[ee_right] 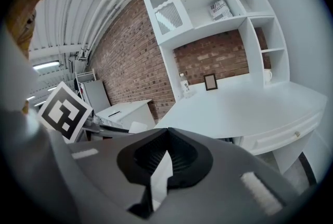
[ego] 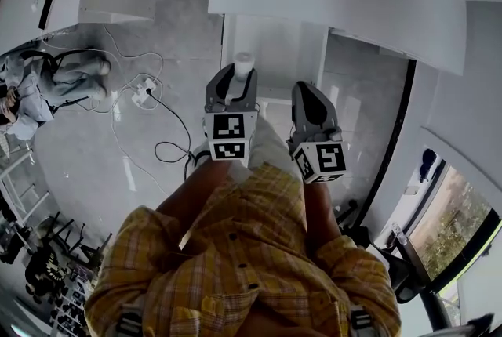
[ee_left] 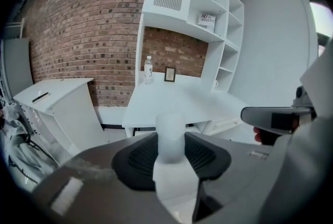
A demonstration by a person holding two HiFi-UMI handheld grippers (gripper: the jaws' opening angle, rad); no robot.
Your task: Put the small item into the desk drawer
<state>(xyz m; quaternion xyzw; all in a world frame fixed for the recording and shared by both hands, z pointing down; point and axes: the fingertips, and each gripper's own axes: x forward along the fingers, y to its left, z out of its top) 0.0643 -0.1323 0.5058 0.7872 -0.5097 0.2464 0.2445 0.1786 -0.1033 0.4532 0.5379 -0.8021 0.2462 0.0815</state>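
My left gripper is shut on a small white plastic bottle, which stands upright between the dark pads with its cap past the tips. In the left gripper view the bottle fills the gap between the jaws. My right gripper hangs beside it, shut with nothing in it; its jaw tips meet. Ahead stands the white desk with a hutch. Its drawer with a small knob is closed under the desktop's right part.
On the desktop stand a water bottle, a picture frame and a mug. A low white cabinet stands to the left of the desk. Cables and a power strip lie on the floor. A person sits far left.
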